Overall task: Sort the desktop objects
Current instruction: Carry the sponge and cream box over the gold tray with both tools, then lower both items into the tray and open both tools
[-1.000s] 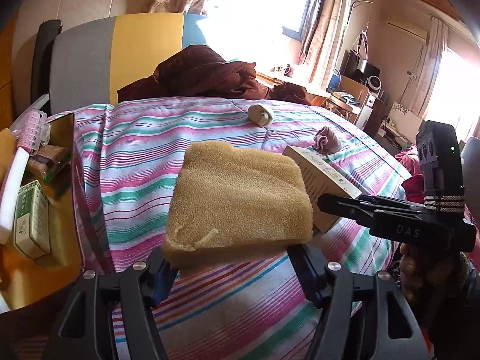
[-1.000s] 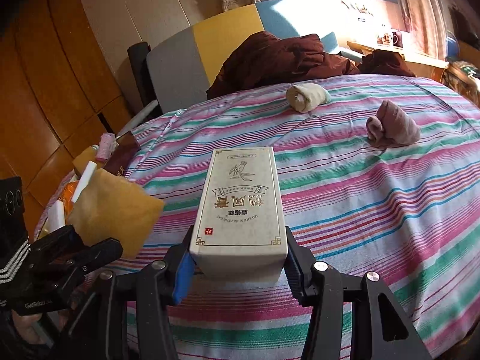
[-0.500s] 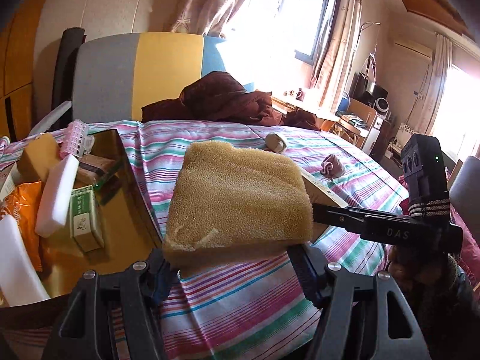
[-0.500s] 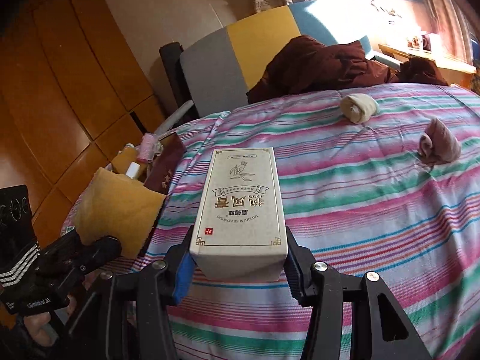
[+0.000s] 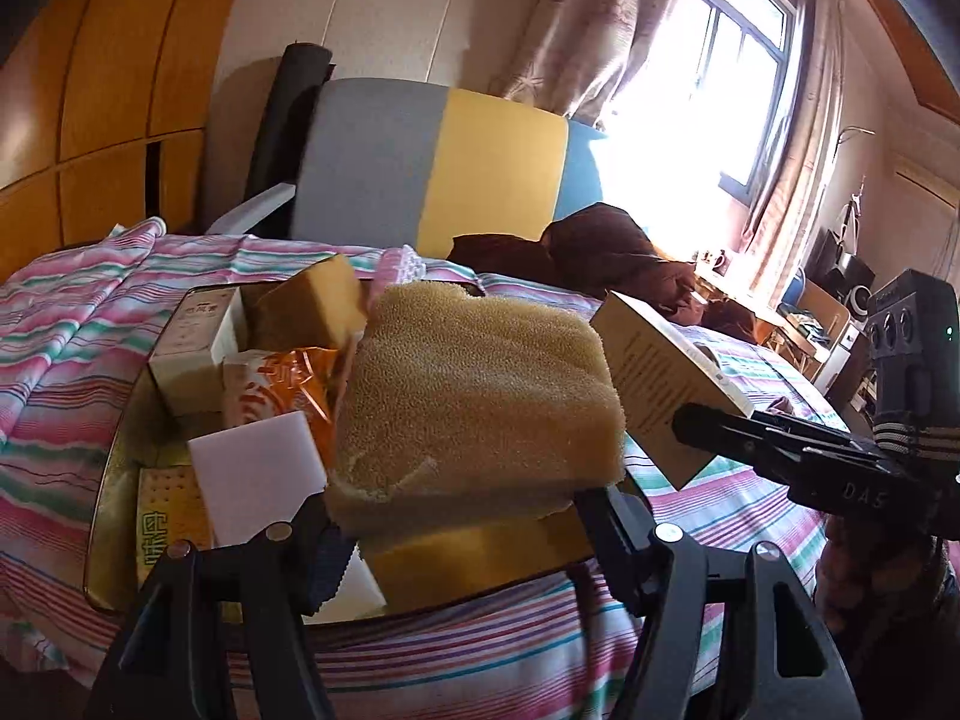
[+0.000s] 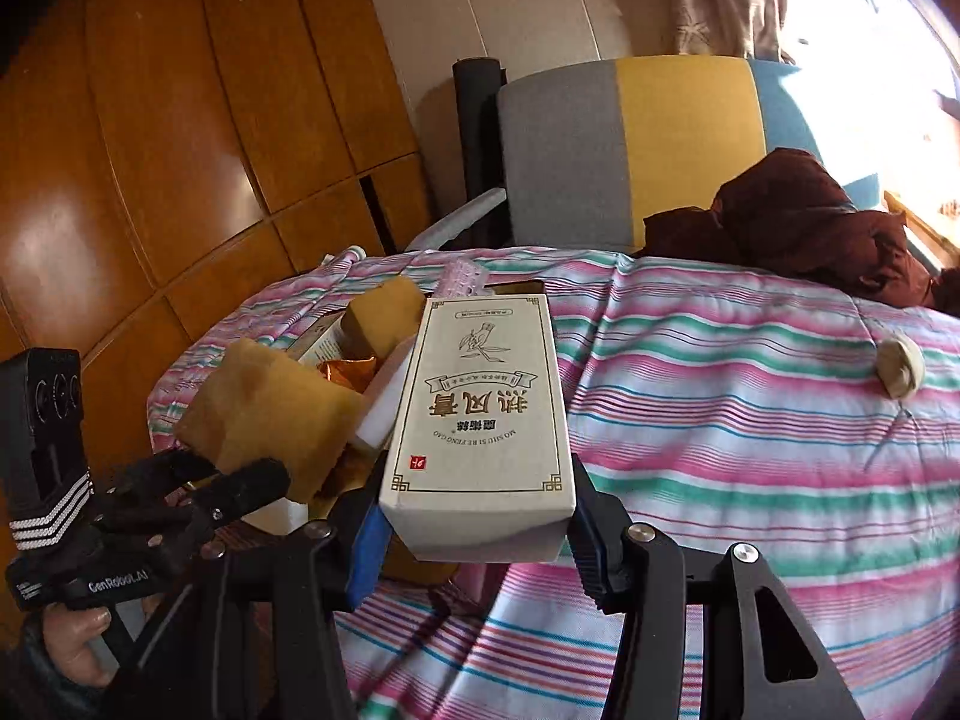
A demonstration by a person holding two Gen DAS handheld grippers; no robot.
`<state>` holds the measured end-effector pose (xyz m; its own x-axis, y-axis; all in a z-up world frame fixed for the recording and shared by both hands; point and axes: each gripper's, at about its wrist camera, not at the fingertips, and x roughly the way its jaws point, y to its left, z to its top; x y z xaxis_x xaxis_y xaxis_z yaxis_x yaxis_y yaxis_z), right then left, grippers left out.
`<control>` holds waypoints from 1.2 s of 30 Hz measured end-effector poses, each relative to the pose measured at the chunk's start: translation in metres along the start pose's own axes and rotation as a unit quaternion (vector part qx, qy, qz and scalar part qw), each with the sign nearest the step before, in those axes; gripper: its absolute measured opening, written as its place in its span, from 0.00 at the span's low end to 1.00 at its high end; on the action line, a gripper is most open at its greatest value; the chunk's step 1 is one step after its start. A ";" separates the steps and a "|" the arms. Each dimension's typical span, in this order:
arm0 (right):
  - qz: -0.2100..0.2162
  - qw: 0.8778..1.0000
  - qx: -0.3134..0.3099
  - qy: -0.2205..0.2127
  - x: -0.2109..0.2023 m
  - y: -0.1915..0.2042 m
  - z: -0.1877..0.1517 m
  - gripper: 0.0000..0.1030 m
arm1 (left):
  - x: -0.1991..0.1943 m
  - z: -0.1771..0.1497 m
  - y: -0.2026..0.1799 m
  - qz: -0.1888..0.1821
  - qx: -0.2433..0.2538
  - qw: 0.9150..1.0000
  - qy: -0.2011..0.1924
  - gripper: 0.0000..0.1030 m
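Your left tongs [image 5: 462,516] clench the sponge [image 5: 474,402] and your right tongs [image 6: 474,540] the box [image 6: 483,414], both held over the part-filled tray [image 5: 120,438]; two rolled cloths [image 6: 900,369] lie unsorted on the bed [image 6: 750,420].

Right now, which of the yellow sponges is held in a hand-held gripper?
The large porous sponge, clamped in the left hand-held gripper; the smaller sponge block lies in the tray.
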<state>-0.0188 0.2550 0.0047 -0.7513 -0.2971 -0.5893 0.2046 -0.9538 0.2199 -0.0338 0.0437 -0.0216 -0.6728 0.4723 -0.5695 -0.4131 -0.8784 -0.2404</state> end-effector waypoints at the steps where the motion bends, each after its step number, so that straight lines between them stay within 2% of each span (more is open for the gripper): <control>1: -0.001 1.000 -0.002 0.003 0.006 0.005 0.003 0.51 | 0.002 -0.001 0.002 0.003 0.002 1.000 0.002 0.67; 6: -0.017 1.000 -0.016 0.015 0.036 0.025 0.016 0.51 | 0.012 -0.008 0.015 0.007 -0.010 1.000 0.021 0.67; 11: -0.037 0.999 -0.017 0.031 0.056 0.028 0.014 0.51 | 0.023 -0.015 0.023 -0.003 -0.014 0.999 0.043 0.68; 18: -0.027 0.999 -0.010 0.045 0.059 0.026 0.007 0.53 | 0.017 -0.017 0.033 -0.012 -0.034 0.999 0.031 0.70; 21: -0.025 0.999 -0.008 0.047 0.058 0.025 0.004 0.54 | 0.010 -0.019 0.037 -0.005 -0.034 0.999 0.025 0.71; 26: -0.030 0.999 -0.010 0.036 0.051 0.025 -0.001 0.54 | 0.004 -0.023 0.037 0.010 -0.027 0.999 0.020 0.72; 32: -0.032 0.999 -0.030 0.023 0.043 0.032 -0.008 0.54 | -0.007 -0.020 0.037 0.007 -0.034 0.999 0.000 0.72; 34: -0.025 0.999 -0.031 0.030 0.046 0.032 -0.010 0.55 | -0.005 -0.021 0.034 0.015 -0.021 1.000 0.007 0.73; 36: -0.017 0.998 -0.034 0.042 0.052 0.033 -0.012 0.57 | 0.014 -0.020 0.025 0.038 0.015 0.998 0.050 0.78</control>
<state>-0.0435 0.2072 -0.0275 -0.7042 -0.2647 -0.6588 0.2237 -0.9634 0.1480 -0.0410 0.0270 -0.0510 -0.6393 0.3935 -0.6607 -0.3828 -0.9080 -0.1704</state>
